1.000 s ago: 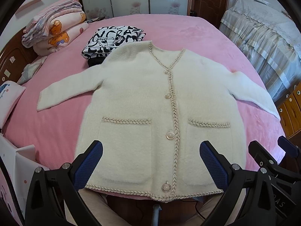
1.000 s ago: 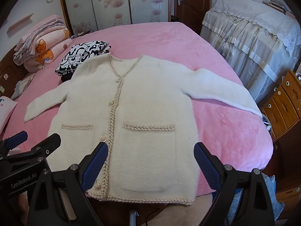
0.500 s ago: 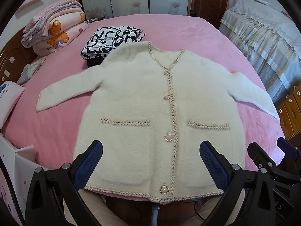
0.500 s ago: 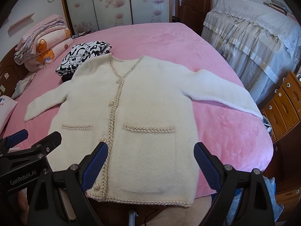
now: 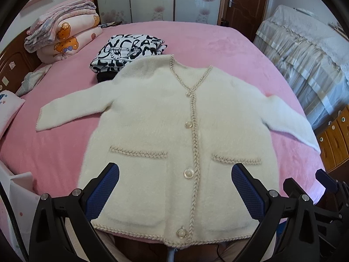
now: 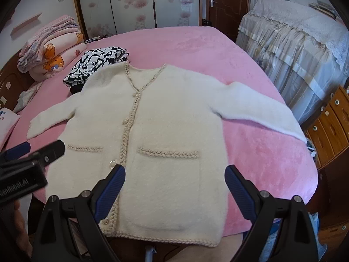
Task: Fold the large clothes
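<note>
The cardigan (image 5: pixel 174 135) lies flat and buttoned on the bed (image 5: pixel 196 41), sleeves spread to both sides. The left gripper (image 5: pixel 174 187) hangs above its lower half with jaws wide apart, holding nothing; the button line runs between them. The right gripper (image 6: pixel 174 185) hangs over the pocket on its side, jaws likewise wide apart and holding nothing. Beyond both jaws, a folded black-and-white garment (image 5: pixel 128 52) touches the cardigan's shoulder.
</note>
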Motion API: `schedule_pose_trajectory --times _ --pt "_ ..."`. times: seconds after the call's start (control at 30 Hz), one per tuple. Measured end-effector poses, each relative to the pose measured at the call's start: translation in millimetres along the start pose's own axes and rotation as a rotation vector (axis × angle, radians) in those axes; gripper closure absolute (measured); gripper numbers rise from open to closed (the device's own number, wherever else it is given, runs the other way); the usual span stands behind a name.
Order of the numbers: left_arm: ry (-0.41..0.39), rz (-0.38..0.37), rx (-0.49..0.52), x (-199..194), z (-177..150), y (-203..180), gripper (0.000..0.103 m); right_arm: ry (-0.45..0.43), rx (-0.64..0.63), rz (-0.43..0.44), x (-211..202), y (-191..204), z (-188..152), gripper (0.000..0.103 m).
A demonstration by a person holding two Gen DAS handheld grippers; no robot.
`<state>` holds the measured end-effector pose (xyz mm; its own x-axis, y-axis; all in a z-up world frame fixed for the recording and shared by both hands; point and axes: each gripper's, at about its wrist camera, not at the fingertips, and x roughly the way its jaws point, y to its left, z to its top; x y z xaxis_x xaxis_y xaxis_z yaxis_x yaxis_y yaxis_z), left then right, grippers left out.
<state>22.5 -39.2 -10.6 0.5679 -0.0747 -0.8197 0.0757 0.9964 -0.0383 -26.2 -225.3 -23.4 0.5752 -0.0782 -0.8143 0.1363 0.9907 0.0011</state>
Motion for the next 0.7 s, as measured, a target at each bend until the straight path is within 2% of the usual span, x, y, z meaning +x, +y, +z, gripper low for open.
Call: schedule_pose_trajectory --times 0.13,0.23,0.37,0.5,0.7 --pt "-0.067 0.015 0.046 2 16 -12 0.001 -0.017 -0.008 -0.007 3 -15 11 0.010" --pt "-0.104 -0.034 0.080 4 33 -25 0.001 -0.023 0.004 0.003 10 -34 24 0.010" --pt "-0.169 -0.056 0.132 10 57 -50 0.001 -0.027 0.060 0.015 28 -73 45 0.010" --pt "-0.173 -0.074 0.207 29 81 -87 0.001 -0.025 0.177 0.001 58 -128 64 0.010" --pt "-0.235 -0.123 0.242 58 104 -144 0.001 -0.009 0.412 0.002 109 -227 71 0.010"
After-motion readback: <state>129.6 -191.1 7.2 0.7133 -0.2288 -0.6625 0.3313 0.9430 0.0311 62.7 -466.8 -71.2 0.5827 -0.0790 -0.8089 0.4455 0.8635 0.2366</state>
